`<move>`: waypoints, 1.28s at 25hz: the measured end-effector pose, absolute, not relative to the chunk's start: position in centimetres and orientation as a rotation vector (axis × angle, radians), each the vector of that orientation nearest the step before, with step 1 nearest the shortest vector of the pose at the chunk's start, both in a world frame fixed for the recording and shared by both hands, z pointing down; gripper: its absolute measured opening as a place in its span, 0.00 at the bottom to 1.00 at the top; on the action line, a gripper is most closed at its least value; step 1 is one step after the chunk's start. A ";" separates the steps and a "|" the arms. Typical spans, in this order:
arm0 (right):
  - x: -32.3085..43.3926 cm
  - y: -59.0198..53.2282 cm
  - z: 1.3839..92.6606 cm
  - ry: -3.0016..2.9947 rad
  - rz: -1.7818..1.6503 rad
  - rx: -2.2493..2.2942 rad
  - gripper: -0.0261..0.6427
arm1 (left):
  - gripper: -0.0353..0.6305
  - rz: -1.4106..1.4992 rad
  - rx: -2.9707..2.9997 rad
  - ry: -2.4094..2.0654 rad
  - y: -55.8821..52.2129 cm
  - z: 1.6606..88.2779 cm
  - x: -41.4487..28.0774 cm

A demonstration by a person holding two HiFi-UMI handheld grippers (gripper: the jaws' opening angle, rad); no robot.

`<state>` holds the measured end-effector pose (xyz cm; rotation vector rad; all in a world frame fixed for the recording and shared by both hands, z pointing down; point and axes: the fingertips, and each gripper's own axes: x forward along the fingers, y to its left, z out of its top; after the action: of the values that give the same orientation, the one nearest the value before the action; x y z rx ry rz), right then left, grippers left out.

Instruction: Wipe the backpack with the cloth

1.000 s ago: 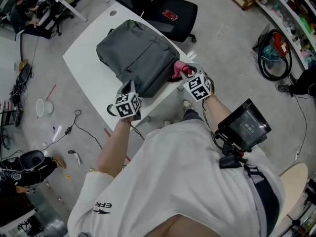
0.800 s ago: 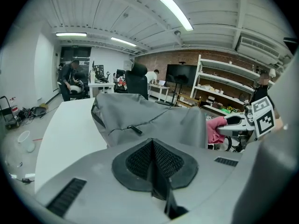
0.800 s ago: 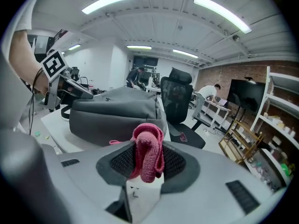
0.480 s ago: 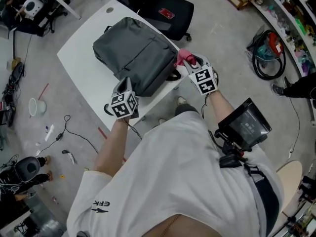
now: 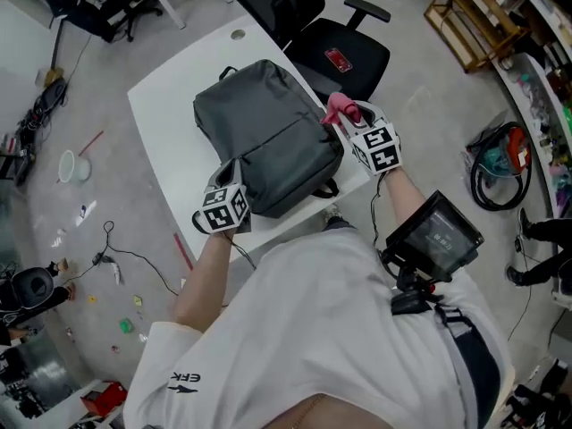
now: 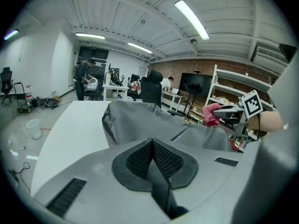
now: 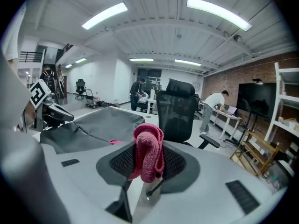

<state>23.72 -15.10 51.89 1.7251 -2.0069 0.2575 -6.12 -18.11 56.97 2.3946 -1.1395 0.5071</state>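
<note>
A grey backpack [image 5: 264,137] lies flat on the white table [image 5: 170,96]. My left gripper [image 5: 232,179] rests at the backpack's near left edge. In the left gripper view its jaws [image 6: 152,146] are closed, with a dark grey strap [image 6: 163,190] pinched between them, and the backpack [image 6: 140,120] lies just ahead. My right gripper [image 5: 347,121] hovers at the backpack's right edge, shut on a rolled pink cloth [image 5: 338,107]. In the right gripper view the cloth [image 7: 148,150] sticks up between the jaws [image 7: 147,160], and the backpack [image 7: 98,122] lies to the left.
A black office chair [image 5: 331,34] with a red item on its seat stands just beyond the table's far right side. Cables and small litter lie on the floor at left [image 5: 107,239]. A coiled hose [image 5: 496,159] lies on the floor at right. People stand at desks far behind.
The head view has shifted, so table and backpack sit more central. Both grippers keep their places at the backpack's edges, and the right one still holds the cloth.
</note>
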 end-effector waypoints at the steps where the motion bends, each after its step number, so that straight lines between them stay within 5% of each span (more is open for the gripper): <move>1: 24.0 -16.2 51.9 -2.027 0.254 1.697 0.23 | 0.06 0.509 2.378 -1.161 -18.3 57.1 -6.1; 32: 20.7 -39.8 59.2 -2.236 0.236 1.036 0.23 | 0.06 0.805 2.051 -1.554 -17.6 59.3 -7.0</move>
<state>20.75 -39.80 59.23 1.0364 -2.2363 0.2364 -6.98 -17.63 59.32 2.0512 -1.5544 0.8050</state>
